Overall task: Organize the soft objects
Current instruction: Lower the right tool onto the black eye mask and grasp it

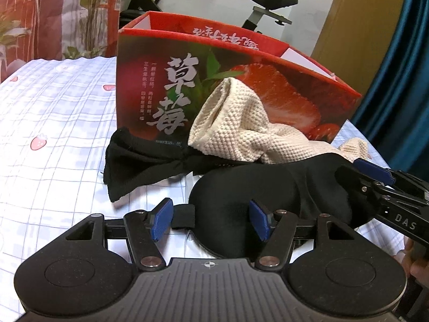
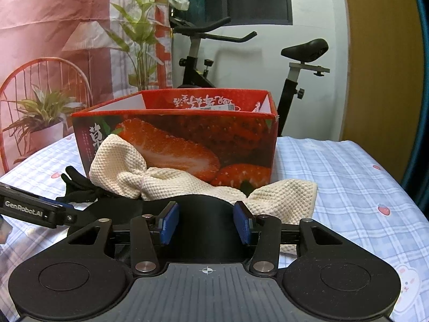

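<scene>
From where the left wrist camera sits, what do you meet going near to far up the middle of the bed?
Open left gripper → black padded sleep mask → cream waffle-knit cloth → red strawberry-printed cardboard box → black exercise bike beyond the bed.

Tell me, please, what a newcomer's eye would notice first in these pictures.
First the red strawberry box, standing open on the checked bedsheet. A cream knitted cloth leans against its front, beside a black cloth. Nearest lies a black eye mask, between both open grippers.
</scene>
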`<state>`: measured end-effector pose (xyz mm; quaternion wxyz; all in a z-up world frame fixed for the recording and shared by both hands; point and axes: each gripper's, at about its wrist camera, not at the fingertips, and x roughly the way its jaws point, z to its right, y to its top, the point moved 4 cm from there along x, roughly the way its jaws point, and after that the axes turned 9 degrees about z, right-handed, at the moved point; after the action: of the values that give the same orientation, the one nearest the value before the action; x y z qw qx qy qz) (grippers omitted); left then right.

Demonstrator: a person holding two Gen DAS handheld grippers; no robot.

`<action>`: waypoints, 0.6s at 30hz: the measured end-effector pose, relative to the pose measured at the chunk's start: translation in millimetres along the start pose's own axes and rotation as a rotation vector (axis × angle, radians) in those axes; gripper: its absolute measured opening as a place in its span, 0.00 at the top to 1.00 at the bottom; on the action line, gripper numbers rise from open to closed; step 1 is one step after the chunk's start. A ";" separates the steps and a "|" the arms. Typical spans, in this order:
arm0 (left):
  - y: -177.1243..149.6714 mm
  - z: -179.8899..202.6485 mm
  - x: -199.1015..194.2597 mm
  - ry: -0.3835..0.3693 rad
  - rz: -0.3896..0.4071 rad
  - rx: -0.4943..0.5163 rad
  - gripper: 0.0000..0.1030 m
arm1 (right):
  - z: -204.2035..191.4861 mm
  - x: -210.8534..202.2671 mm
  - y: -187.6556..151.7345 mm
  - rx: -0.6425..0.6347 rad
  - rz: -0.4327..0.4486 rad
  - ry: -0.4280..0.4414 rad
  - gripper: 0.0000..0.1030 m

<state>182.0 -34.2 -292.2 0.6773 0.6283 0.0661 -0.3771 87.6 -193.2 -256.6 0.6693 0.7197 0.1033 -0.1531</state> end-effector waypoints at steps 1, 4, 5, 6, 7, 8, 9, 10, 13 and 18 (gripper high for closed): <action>-0.3 -0.4 0.8 0.008 -0.002 0.006 0.35 | 0.1 0.2 -0.4 0.001 0.001 0.001 0.57; 0.9 -2.9 3.5 0.012 -0.006 0.006 0.35 | 0.4 0.4 -1.0 0.004 0.002 0.002 0.57; 1.9 -3.7 4.5 0.008 -0.008 -0.006 0.35 | 0.4 0.4 -1.1 0.003 0.002 0.001 0.57; 2.2 -4.4 4.4 0.000 -0.008 -0.016 0.35 | 0.5 0.5 -1.2 0.004 0.002 0.001 0.57; 2.8 -4.5 4.2 -0.014 -0.006 -0.023 0.37 | 0.7 0.6 -1.6 0.005 0.002 0.001 0.57; 3.3 -3.4 2.2 -0.029 -0.001 -0.028 0.39 | 0.7 0.3 -2.1 0.006 0.003 0.000 0.57; 4.2 -1.5 -0.8 -0.046 0.008 -0.031 0.40 | 0.9 0.1 -2.4 0.007 0.003 -0.001 0.57; 5.0 0.9 -3.6 -0.061 0.015 -0.029 0.43 | 1.0 0.0 -2.5 0.007 0.002 -0.001 0.57; 7.0 8.8 -8.8 -0.076 0.033 -0.008 0.47 | 1.5 0.1 -2.7 0.009 0.000 -0.005 0.57; 2.0 7.4 -7.1 -0.035 0.031 0.001 0.80 | 3.9 0.2 -2.8 0.026 -0.004 -0.017 0.56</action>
<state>175.3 -38.0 -285.1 0.6838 0.6228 0.0442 -0.3777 86.5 -196.9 -259.5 0.6603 0.7268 0.0972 -0.1619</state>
